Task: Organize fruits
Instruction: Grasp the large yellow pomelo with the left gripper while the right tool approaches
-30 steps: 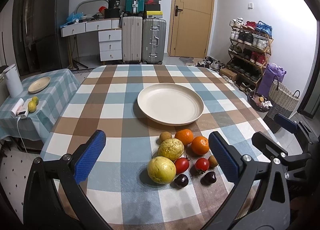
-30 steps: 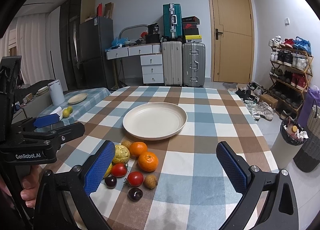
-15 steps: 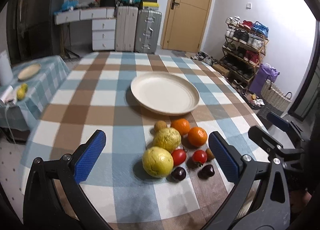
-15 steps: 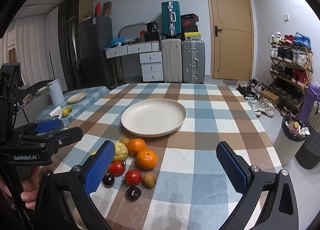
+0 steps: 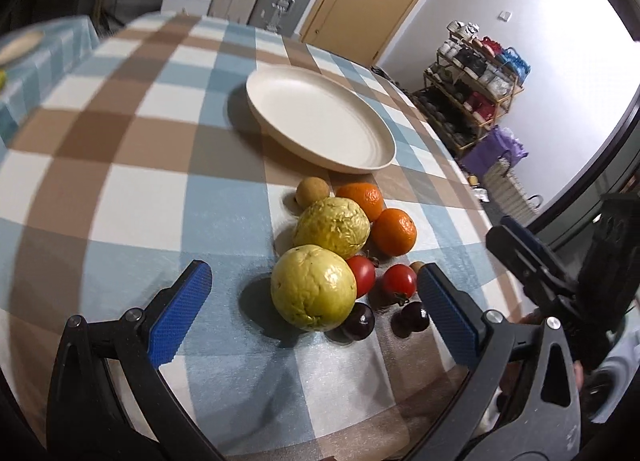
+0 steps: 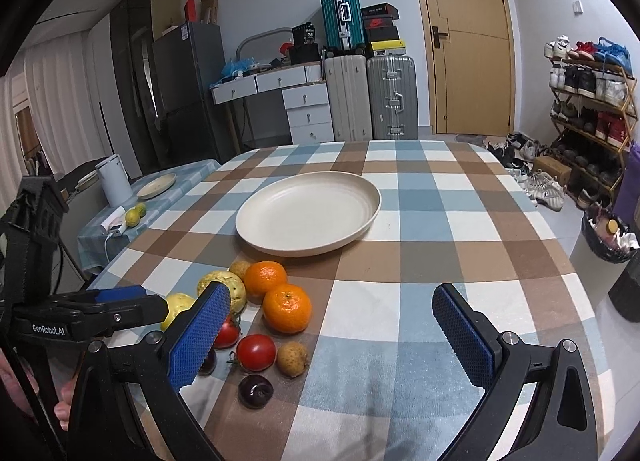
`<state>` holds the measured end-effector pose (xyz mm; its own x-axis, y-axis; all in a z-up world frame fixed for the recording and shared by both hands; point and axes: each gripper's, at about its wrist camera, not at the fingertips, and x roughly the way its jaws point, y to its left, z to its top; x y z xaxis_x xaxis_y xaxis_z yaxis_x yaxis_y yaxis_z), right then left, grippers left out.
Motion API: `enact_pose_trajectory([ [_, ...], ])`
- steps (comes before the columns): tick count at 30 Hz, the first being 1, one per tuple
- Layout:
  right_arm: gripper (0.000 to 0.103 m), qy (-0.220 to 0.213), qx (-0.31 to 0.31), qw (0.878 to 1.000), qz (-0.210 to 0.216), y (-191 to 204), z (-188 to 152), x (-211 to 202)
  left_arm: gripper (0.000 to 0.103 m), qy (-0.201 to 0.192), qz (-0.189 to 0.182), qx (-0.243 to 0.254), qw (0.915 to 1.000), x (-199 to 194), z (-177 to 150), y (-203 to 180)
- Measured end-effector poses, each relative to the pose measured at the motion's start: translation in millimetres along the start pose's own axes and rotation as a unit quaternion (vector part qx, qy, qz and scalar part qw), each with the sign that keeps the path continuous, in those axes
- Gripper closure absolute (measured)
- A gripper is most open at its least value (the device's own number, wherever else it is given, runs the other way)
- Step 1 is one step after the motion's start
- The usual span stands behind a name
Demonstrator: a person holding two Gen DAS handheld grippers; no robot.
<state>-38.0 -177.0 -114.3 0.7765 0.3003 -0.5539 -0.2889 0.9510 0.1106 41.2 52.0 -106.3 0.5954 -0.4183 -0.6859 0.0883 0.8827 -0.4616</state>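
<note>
Left claw (image 5: 312,305) is tilting down low over the fruit cluster on the checked blue-brown-white tabletop (image 5: 120,197), wide open, holding nothing; the smooth yellow-green round fruit (image 5: 313,287) is sitting between its blue pads, no contact visible. Right claw (image 6: 332,325) is hovering level above the tabletop's near edge, also gaping, empty. Left view is showing both dark cherries (image 5: 358,321); right view is hiding one behind its left pad. Right view is showing a brown longan (image 6: 293,358) clearly. Two oranges (image 6: 287,307) and the wrinkled yellow fruit (image 5: 331,227) are lying just before the empty cream round plate (image 5: 320,121).
</note>
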Motion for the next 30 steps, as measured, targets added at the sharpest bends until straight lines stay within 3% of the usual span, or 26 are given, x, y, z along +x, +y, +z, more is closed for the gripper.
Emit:
enact_pose_trajectory([
  [3,0.000,0.006,0.005,1.000,0.003,-3,-1,7,0.003,0.011,-0.021,-0.018,0.9995,7,2,10],
  [10,0.000,0.020,0.012,1.000,0.010,-7,1,24,0.024,0.038,-0.067,-0.028,0.9966,18,6,19],
  [12,0.000,0.020,0.009,1.000,0.011,-7,2,25,0.032,0.044,-0.076,-0.027,0.9958,20,7,21],
  [15,0.000,0.018,0.007,1.000,0.013,-6,3,27,0.056,0.056,-0.079,-0.017,0.9951,26,7,21],
  [18,0.000,0.022,0.007,1.000,0.015,-5,5,30,0.057,0.060,-0.095,-0.022,0.9934,31,8,26],
  [30,0.000,0.040,-0.002,0.998,0.039,8,11,39,0.058,0.023,-0.094,0.000,0.9953,16,19,21],
])
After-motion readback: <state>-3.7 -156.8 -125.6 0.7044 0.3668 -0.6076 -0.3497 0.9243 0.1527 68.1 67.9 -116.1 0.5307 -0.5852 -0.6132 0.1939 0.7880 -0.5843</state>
